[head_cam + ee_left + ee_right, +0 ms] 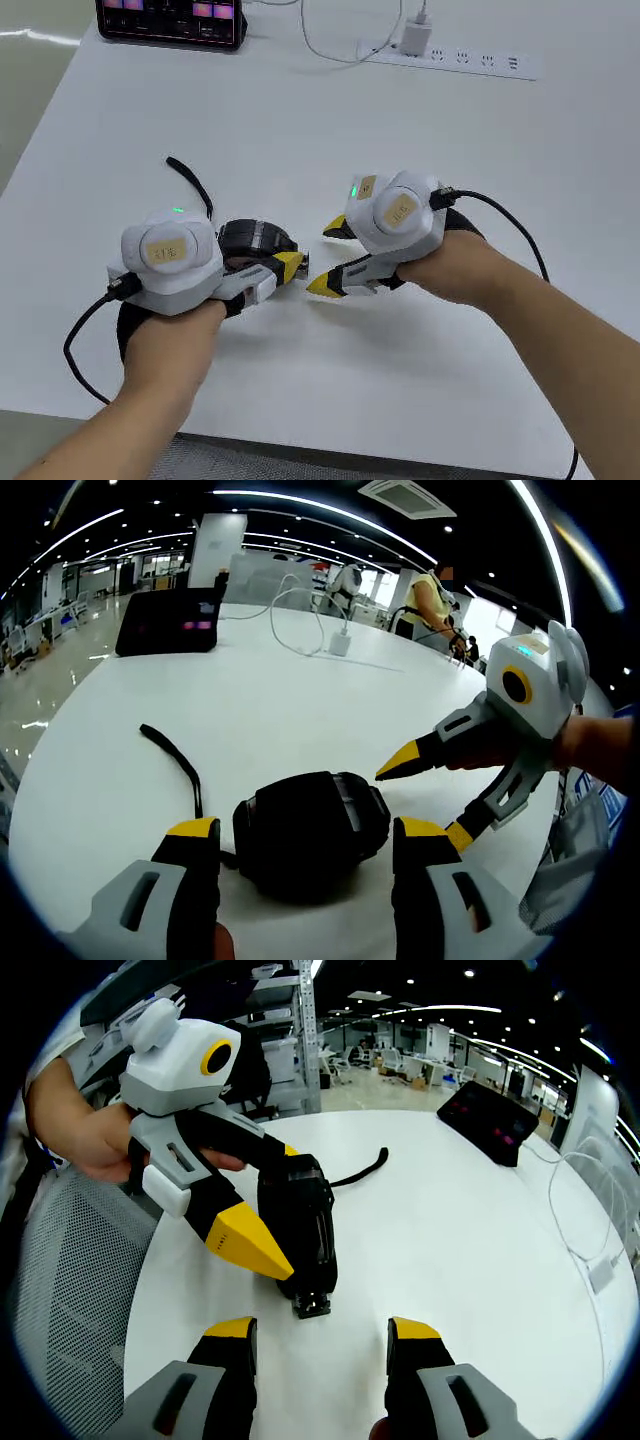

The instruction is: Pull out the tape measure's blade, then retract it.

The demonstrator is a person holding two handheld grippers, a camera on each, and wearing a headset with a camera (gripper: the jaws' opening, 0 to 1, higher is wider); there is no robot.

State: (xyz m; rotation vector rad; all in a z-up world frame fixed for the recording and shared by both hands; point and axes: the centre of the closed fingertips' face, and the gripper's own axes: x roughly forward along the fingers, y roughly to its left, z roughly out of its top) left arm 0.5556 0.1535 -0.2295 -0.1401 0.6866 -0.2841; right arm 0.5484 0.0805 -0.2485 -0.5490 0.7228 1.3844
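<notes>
The black tape measure [255,238] [310,830] rests on the white table [300,120], its wrist strap [190,180] trailing away from it. My left gripper [280,248] [308,835] is shut on the case, one yellow-tipped jaw against each side. In the right gripper view the case [305,1215] stands on edge with its metal blade hook [312,1305] low and pointing towards me. My right gripper [325,260] [320,1335] is open a short way from that hook, holding nothing. No blade is drawn out.
A dark tablet [170,20] with a lit screen stands at the far edge. A white power strip [450,55] with a plugged-in charger [415,35] and cable lies at the back right. The table's near edge runs just below my forearms.
</notes>
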